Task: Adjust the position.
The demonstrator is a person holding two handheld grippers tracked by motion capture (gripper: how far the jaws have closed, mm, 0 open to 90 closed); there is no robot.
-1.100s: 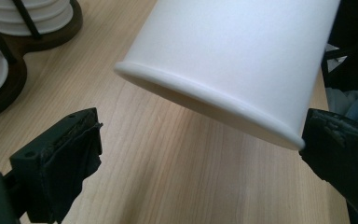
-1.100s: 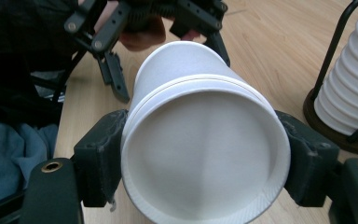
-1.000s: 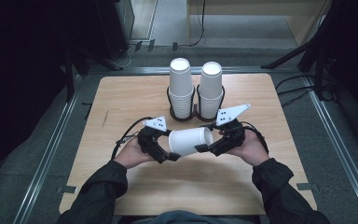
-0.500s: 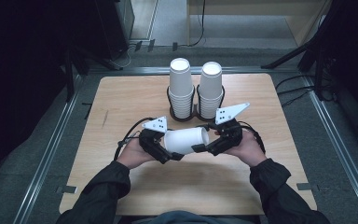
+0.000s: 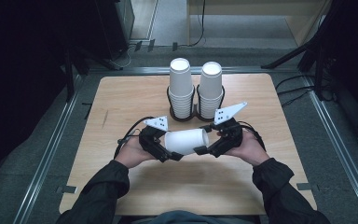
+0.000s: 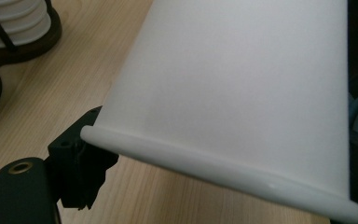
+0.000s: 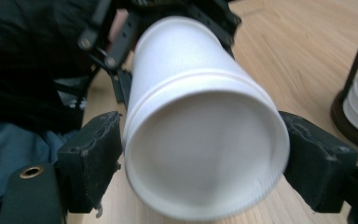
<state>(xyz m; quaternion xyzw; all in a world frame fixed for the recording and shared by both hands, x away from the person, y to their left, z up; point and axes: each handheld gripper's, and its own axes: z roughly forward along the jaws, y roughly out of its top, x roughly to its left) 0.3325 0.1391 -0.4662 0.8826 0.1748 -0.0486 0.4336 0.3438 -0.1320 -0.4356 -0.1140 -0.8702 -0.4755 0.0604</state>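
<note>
High view: a pale wooden counter (image 5: 121, 107) fills the middle of the frame, with a person's two dark-sleeved forearms coming in from the bottom edge. At centre left, the left tongs (image 5: 170, 151) meet the wide rimmed end of a white paper cup (image 5: 186, 141), which lies on its side, held level just above the counter. At centre right, the right tongs (image 5: 204, 148) meet the cup's narrow bottom end. Their jaws have just been opening, and the cup's base sits between them. Behind the cup, in the upper middle of the frame, a dark two-ring holder (image 5: 195, 112) stands on the counter with two upright stacks of white cups (image 5: 181, 86) side by side.

Left gripper view: the cup's rim runs slantwise across the lower frame, and the cup (image 6: 242, 84) covers most of the picture. One black jaw sits under the rim at lower left, touching it; these jaws have just been closing around the rim end, and the left tongs appear to be grasping the cup.

Right gripper view: the cup's round bottom (image 7: 205, 154) faces the camera, blurred. A black padded jaw stands at each side of it, very close; whether they press on it I cannot tell.
</note>
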